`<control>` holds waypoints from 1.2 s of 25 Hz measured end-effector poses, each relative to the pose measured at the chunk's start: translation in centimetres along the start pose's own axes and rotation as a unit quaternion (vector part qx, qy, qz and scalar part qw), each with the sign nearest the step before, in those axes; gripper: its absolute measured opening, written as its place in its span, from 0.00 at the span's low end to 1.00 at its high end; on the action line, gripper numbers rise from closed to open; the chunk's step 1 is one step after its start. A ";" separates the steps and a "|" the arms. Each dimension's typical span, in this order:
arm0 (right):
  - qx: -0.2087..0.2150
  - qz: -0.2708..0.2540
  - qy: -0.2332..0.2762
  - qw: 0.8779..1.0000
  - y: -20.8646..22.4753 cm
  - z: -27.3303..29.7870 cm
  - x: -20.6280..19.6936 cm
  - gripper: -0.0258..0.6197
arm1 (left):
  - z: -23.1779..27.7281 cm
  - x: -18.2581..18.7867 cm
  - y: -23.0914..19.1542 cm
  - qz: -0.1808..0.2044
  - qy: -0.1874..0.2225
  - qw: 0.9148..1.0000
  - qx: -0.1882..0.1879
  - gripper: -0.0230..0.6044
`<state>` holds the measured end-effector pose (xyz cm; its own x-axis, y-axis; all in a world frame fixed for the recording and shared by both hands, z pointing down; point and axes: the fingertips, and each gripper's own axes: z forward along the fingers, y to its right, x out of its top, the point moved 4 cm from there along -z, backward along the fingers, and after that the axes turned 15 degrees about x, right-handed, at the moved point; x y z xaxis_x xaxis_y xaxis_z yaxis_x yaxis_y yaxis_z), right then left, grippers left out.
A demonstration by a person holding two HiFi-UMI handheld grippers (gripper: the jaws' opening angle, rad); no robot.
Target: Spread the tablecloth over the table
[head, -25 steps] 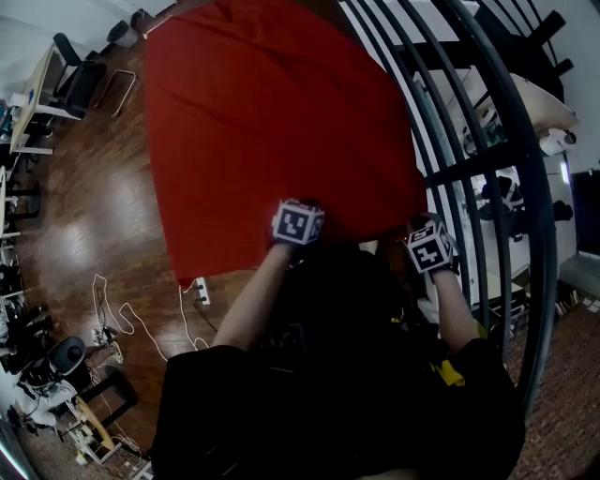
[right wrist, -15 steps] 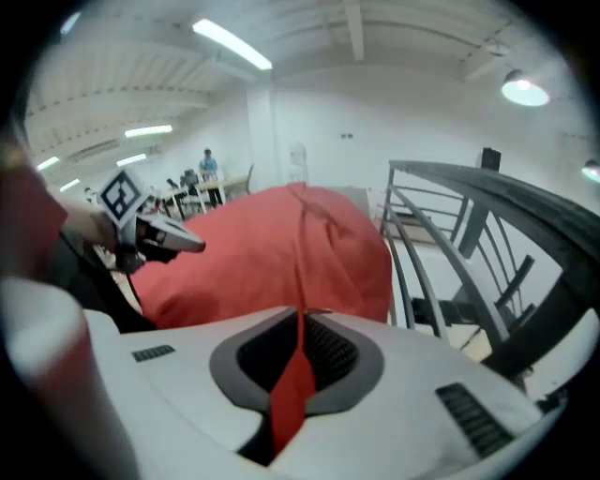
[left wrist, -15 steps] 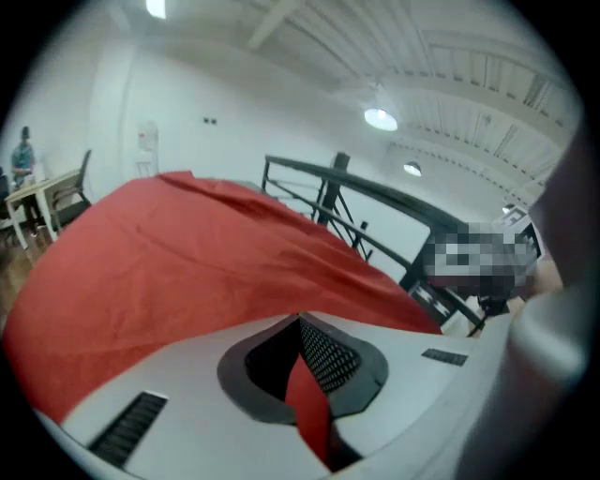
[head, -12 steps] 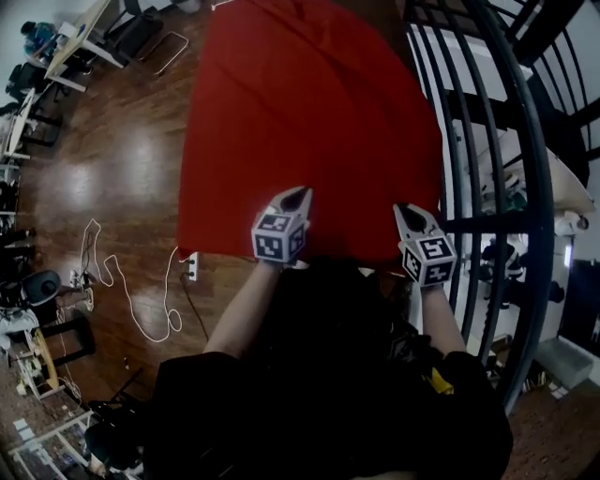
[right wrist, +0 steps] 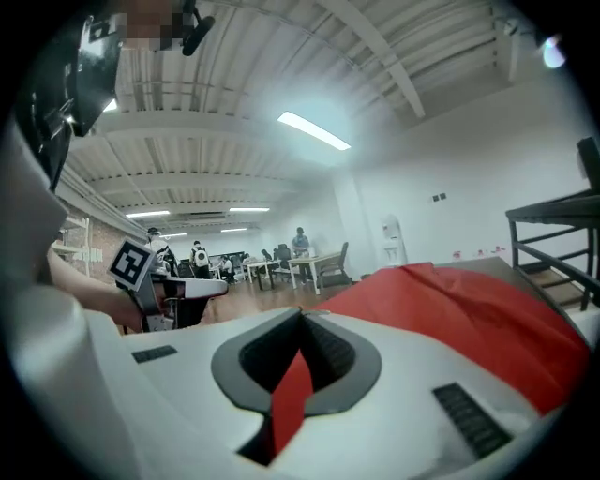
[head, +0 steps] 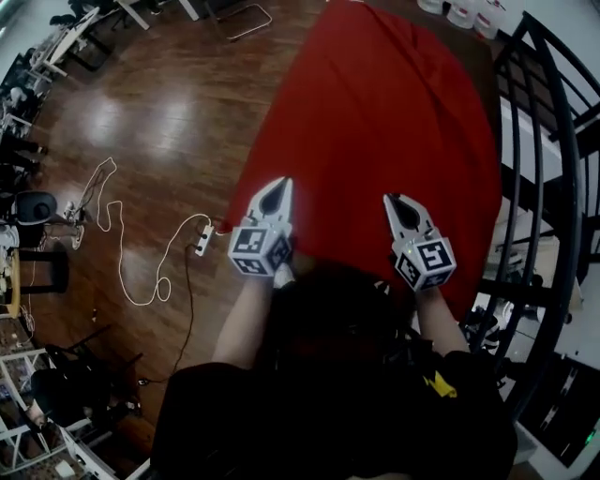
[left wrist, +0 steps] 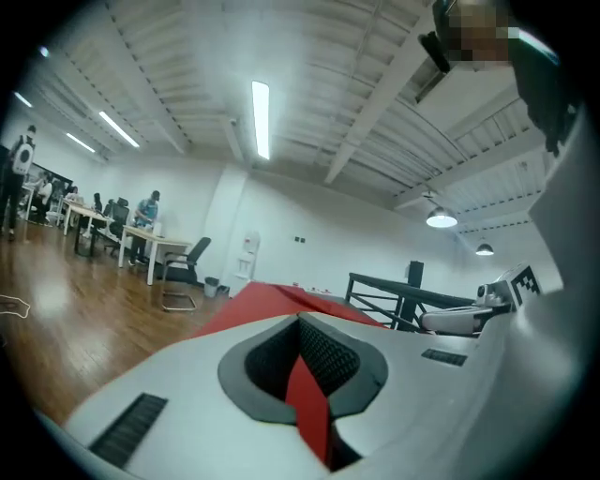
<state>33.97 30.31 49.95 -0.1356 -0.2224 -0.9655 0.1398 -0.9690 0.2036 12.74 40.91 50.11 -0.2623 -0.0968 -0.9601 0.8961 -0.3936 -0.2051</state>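
A red tablecloth (head: 384,122) lies over the long table and runs away from me in the head view. My left gripper (head: 278,187) and right gripper (head: 392,202) are side by side over its near end and point forward, roughly level. Each is shut on a pinch of the cloth. In the left gripper view a red strip of cloth (left wrist: 309,403) is pressed between the shut jaws of the left gripper (left wrist: 302,323). The right gripper view shows the same: red cloth (right wrist: 289,394) in the right gripper (right wrist: 302,314), with the rest of the tablecloth (right wrist: 459,300) billowing beyond.
A black metal railing (head: 548,141) runs close along the table's right side. On the wooden floor at the left lie a white cable (head: 122,253) and a power strip (head: 202,242). Desks and chairs (head: 56,47) stand at the far left. Plastic bottles (head: 464,11) sit beyond the table's far end.
Both grippers have come up from the cloth's near edge and swung forward from pointing down to about level, carrying the cloth's edge with them. The head view has shifted right.
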 end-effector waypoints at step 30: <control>0.375 0.020 0.025 0.926 -30.2 45.8 6.6 0.05 | -25.9 9.4 -46.3 -0.049 0.108 0.900 0.420 0.04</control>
<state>-16.03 53.25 44.90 -0.0976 -0.2724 -0.9572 -0.5801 -0.7660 0.2771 -21.94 81.87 45.63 -0.1675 0.1204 -0.9785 0.2620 -0.9514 -0.1620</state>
